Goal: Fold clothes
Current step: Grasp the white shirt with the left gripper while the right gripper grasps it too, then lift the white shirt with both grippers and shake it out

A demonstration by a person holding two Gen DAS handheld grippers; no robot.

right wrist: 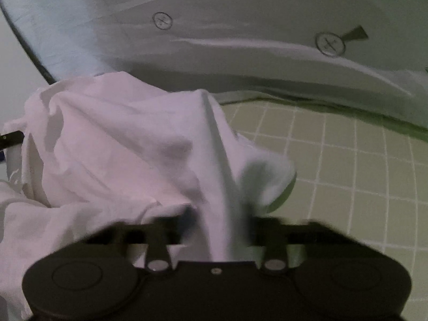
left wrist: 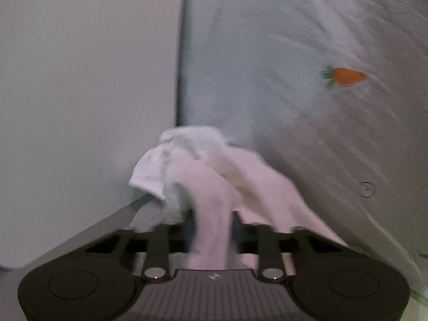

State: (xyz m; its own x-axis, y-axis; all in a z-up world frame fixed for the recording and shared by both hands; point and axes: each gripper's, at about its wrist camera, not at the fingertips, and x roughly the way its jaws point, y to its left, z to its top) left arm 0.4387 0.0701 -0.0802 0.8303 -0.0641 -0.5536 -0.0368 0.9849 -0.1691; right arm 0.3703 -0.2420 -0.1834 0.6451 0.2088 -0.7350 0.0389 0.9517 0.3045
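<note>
A white garment (left wrist: 203, 176) hangs bunched from my left gripper (left wrist: 211, 224), which is shut on a fold of it. The fingers are hidden under the cloth. In the right wrist view the same white garment (right wrist: 120, 144) drapes in a large crumpled mass to the left. My right gripper (right wrist: 227, 230) is shut on another fold of it, and a loose corner (right wrist: 267, 179) curls to the right. Both views are blurred by motion.
A table covered with a pale sheet (left wrist: 294, 53) bearing an orange carrot print (left wrist: 345, 76) lies ahead, its dark edge (left wrist: 182, 53) beside a plain wall (left wrist: 80, 80). Circled cross marks (right wrist: 162, 20) show on the sheet. A green grid mat (right wrist: 347, 165) lies at the right.
</note>
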